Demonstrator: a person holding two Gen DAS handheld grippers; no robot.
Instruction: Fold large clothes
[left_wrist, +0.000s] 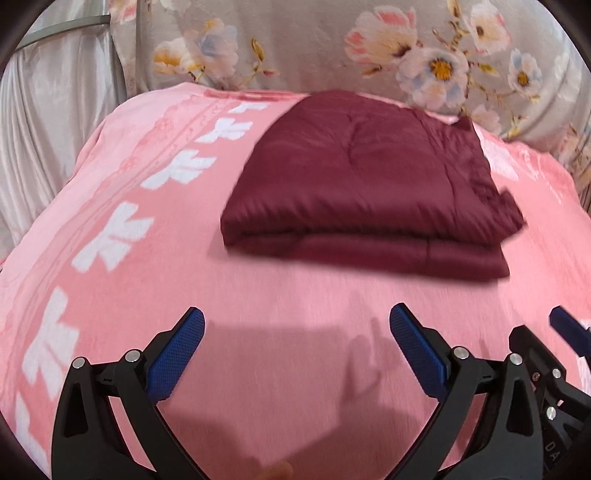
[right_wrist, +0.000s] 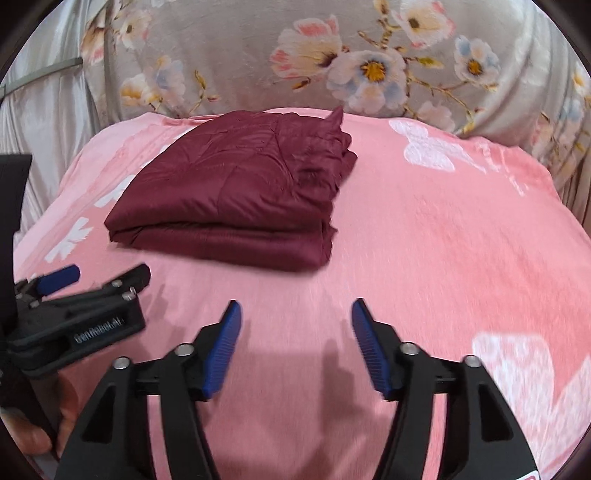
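One folded maroon garment (left_wrist: 365, 184) lies alone toward the far side of a bed under a pink blanket (left_wrist: 295, 332) with white leaf shapes, well ahead of two hand-held grippers. The left hand-held gripper (left_wrist: 297, 343) and the right hand-held gripper (right_wrist: 295, 341) both stand spread wide, gripping nothing. Grey floral fabric (right_wrist: 258, 55) hangs behind; the left one's side reads "GenRobot.AI".

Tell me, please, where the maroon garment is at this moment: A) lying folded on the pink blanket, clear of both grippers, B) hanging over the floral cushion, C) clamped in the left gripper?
A: the maroon garment lies folded on the pink blanket, with both grippers empty.
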